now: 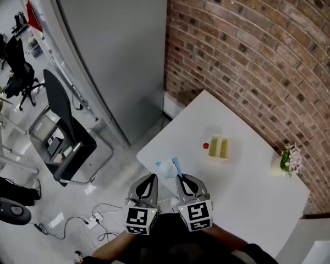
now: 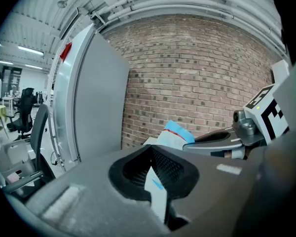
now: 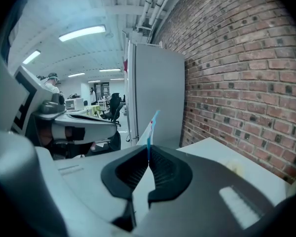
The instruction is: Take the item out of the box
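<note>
Two hand-held grippers are seen side by side at the lower centre of the head view, each bearing a cube with black-and-white square markers (image 1: 140,219); the patterns carry no letters.

A small flat white-and-blue cardboard box (image 1: 168,169) is held between them in the air, over the near corner of the white table (image 1: 253,202). The left gripper (image 1: 153,176) is clamped tight on a white edge of the box with a blue mark; this is seen in the left gripper view, where the white strip stands pinched between the black pads (image 2: 175,174). The right gripper (image 1: 179,176) is closed on a thin white flap with a blue rim, which rises upright from its jaws in the right gripper view (image 3: 148,169). A red line is seen near the blue top of the box in the left gripper view, but any print on the box is too small to be read.

Further up the table, well apart from the box, a pale yellow two-compartment tray (image 1: 219,147) is placed, with a small red ball (image 1: 205,146) just beside its left side. A small potted plant with pale flowers (image 1: 290,159) stands at the table's right edge, against the red brick wall (image 1: 253,48). A tall grey cabinet (image 1: 115,48) fills the upper middle, and a black office chair (image 1: 63,131) stands at the left.
</note>
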Available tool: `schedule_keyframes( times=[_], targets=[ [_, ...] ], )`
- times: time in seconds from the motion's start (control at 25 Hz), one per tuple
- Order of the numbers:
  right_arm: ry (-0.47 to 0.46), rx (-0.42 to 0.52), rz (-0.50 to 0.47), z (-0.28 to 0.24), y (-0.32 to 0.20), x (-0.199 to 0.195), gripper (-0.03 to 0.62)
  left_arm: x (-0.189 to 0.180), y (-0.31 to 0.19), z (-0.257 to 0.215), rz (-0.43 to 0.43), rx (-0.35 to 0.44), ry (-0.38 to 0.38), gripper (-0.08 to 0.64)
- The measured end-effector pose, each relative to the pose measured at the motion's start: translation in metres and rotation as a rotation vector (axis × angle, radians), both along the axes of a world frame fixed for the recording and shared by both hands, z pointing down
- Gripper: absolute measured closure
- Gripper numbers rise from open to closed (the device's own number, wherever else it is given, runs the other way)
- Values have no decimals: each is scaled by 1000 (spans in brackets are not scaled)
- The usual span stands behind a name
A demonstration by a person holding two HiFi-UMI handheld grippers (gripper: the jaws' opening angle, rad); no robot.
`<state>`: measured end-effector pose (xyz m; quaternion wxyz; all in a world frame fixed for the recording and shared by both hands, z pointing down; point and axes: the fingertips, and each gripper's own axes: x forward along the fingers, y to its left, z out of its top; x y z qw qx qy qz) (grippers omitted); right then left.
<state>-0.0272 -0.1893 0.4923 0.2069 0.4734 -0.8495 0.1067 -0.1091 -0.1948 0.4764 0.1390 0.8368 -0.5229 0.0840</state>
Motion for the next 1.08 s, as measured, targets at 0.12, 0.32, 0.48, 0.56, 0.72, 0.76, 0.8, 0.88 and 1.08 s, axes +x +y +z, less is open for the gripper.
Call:
schedule_keyframes(
  times=[0.12, 0.32, 0.48, 0.56, 0.72, 0.76, 0.8, 0.88, 1.08],
  targets=[
    [-9, -16, -11, 5, 1, -2, 589, -4, 0, 1, -10, -4, -2, 555],
    [-12, -15, -26, 6, 1, -4, 591, -6, -2, 6, -23, -19, -3, 555],
    [-12, -2, -27, 3, -2, -5, 589, -8, -3, 6, -28, -21, -1, 555],
    [-12, 0, -27, 3, -3, -5, 589, -8, -4, 6, -28, -20, -1, 555],
    [-3, -12, -21, 7, -3, -3, 591, -7, -5, 6, -27, -19, 0, 555],
    [-3, -15, -22, 7, -4, -3, 589, -7, -6, 6, -28, -19, 0, 555],
    [-4, -15, -24, 6, -4, -4, 589, -7, -6, 6, -28, -19, 1, 555],
    [-8, -12, -29, 3, -5, -6, 589, -8, -6, 6, -27, -20, 2, 555],
    [-5, -8, -31, 3, -6, -7, 589, -9, -8, 7, -30, -19, 3, 555]
  ],
)
